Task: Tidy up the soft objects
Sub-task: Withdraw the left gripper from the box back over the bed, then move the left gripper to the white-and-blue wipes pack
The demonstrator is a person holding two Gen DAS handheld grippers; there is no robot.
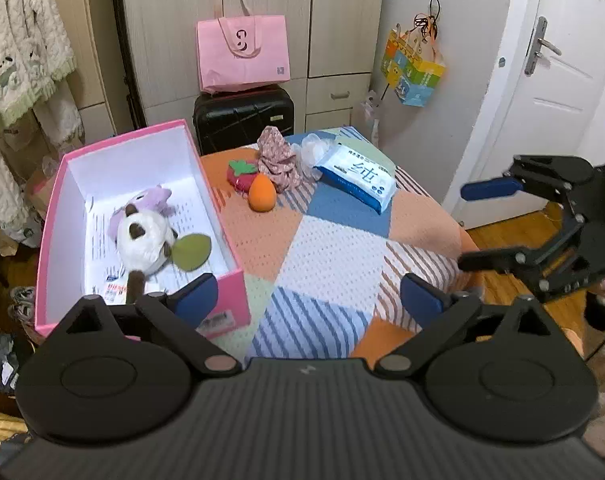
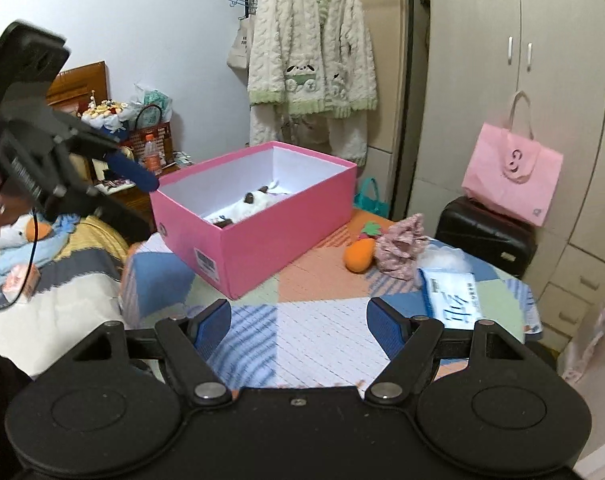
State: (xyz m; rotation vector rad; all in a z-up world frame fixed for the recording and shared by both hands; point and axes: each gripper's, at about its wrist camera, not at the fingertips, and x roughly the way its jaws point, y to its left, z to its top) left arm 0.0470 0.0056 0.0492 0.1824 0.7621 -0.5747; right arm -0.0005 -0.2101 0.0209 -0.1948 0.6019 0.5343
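Both your grippers are empty with jaws apart: the left gripper [image 1: 308, 294] hangs by the near corner of the pink box [image 1: 232, 296], the right gripper [image 2: 298, 322] over the patterned cloth [image 2: 318, 320]. A plush toy [image 1: 144, 240] lies in the box already. Left on the cloth are the orange carrot [image 1: 262, 196], strawberry [image 1: 240, 174], floral fabric [image 1: 278, 160] and tissue pack [image 1: 356, 178]. Take the carrot next, I'd judge: pinch its middle, lift clear of the fabric touching it, and drop it over the box wall.

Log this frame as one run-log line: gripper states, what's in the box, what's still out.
left gripper: open, empty | right gripper: open, empty | pink box: plush toy inside | on blanket: carrot plush, strawberry plush, floral cloth, tissue pack
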